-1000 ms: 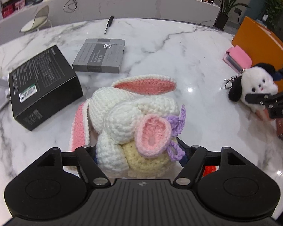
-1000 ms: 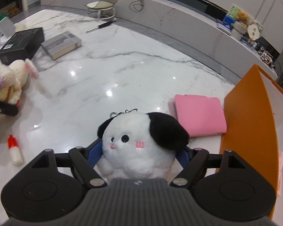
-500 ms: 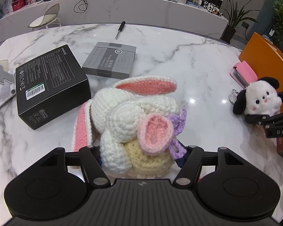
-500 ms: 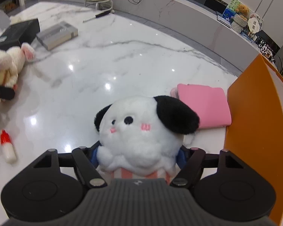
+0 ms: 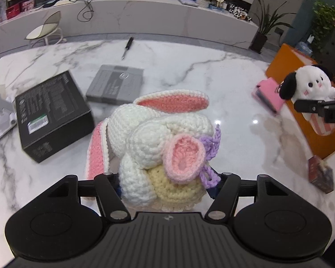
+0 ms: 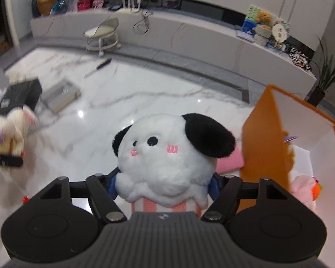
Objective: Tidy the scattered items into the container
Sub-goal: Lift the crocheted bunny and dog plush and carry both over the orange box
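Note:
A crocheted white bunny (image 5: 154,134) with pink ears and a purple bow hangs above the marble table (image 5: 189,71), and my left gripper (image 5: 165,187) is shut on its cream lower body. A white plush dog (image 6: 167,156) with black ears and a striped base is off the table too, with my right gripper (image 6: 165,185) shut on it. The open orange container (image 6: 263,134) stands just right of the dog. In the left wrist view the dog (image 5: 310,84) hangs in front of the container (image 5: 285,62). The fingertips of both grippers are hidden behind the toys.
On the table lie a black box (image 5: 51,114), a grey box (image 5: 116,87), a screwdriver (image 5: 127,47), a pink pouch (image 5: 268,93) beside the container, a small dark box (image 5: 319,174) and a small red-capped bottle (image 6: 24,198). Pink things (image 6: 301,187) lie inside the container.
Both grippers closed onto their toys and rose. The bunny and the dog left the table; the dog now sits higher, beside the orange container's wall.

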{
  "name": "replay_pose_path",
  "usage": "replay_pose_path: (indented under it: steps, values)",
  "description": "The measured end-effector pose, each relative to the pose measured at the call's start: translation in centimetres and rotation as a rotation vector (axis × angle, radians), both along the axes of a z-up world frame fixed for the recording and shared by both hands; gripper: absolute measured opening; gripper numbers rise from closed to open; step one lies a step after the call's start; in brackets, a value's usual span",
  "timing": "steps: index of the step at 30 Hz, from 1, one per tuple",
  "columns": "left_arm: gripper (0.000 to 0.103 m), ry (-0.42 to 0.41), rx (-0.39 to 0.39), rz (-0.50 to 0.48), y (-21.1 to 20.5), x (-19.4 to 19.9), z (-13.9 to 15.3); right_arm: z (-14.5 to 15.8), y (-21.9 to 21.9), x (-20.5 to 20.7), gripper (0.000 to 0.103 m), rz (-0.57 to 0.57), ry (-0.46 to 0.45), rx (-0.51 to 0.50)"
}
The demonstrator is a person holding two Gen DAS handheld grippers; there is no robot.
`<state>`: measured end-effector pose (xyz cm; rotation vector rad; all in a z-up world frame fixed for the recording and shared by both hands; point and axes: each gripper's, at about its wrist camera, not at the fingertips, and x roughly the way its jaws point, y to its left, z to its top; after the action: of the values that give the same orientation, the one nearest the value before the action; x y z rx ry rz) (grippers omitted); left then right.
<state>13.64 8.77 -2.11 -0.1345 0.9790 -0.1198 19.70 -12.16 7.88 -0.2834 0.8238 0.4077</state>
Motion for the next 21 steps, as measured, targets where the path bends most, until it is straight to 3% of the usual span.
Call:
replay_pose_path:
  steps: [7, 14, 21]
  values:
    - [0.074, -0.047, -0.022, -0.07, -4.1, 1.9, 3.2, 3.0, -2.5, 0.1, 0.074, -0.052, -0.042, 0.074]
    - [0.074, -0.15, -0.05, -0.192, -11.1, 5.0, 7.3, 5.6, -6.5, 0.6, 0.074, -0.144, -0.088, 0.138]
    - [0.074, -0.195, -0.083, -0.283, -17.4, 8.3, 9.0, 6.7, -10.9, 1.5, 0.074, -0.269, -0.111, 0.161]
